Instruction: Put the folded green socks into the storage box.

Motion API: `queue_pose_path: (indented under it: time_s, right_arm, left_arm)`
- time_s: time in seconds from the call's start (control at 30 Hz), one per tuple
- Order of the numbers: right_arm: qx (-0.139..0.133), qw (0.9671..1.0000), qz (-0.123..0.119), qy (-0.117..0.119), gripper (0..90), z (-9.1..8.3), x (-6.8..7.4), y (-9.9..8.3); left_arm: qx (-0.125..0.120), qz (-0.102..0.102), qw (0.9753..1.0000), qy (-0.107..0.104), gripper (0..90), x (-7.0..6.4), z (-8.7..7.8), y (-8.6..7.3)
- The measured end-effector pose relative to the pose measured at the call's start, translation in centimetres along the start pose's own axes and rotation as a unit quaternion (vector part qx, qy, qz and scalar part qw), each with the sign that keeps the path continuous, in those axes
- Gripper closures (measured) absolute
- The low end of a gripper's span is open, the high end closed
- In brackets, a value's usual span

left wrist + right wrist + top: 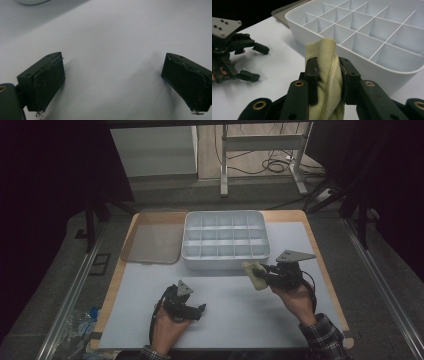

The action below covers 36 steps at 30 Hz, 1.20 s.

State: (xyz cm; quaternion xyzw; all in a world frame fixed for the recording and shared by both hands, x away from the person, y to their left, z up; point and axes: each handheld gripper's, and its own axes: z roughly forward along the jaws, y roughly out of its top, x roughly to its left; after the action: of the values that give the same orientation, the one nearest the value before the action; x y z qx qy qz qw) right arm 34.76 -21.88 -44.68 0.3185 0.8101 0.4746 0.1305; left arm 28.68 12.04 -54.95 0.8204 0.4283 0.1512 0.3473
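**Right gripper pinches a cloth beside the divided box**

Here's the right gripper, right of centre in the high view, its jaws pressed onto one folded yellowish cloth. That cloth sits held just off the lower right corner of the white divided box, near its front wall but apart from it.

Over at lower centre, the left gripper hovers with jaws spread wide, nothing between them, just bare white mat underneath.

Room to move: a broad stretch of mat lies open between the two grippers and in front of the box. The box takes the upper centre of the table; one translucent lid lies flat just beside it at upper left, overhanging the table's left edge.

Count: two grippers, one cloth, one box, one lid. The box shows three rows of compartments, five to a row.
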Motion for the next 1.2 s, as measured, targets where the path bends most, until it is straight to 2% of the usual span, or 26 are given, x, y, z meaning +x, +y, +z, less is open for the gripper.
queue_pose_path:
  time_s: [0.3, 1.2]
  right_arm:
    - [-0.009, 0.9999, -0.001, -0.012, 71.2, 0.1, -0.8, 0.8]
    - [-0.033, 0.9979, 0.002, -0.056, 71.0, 1.7, -3.8, 3.0]
  left_arm:
    - [0.001, 0.002, 1.0, 0.0, 4.6, 0.0, 0.0, 0.0]
    - [0.001, 0.001, 1.0, -0.001, 4.6, 0.0, 0.0, 0.0]
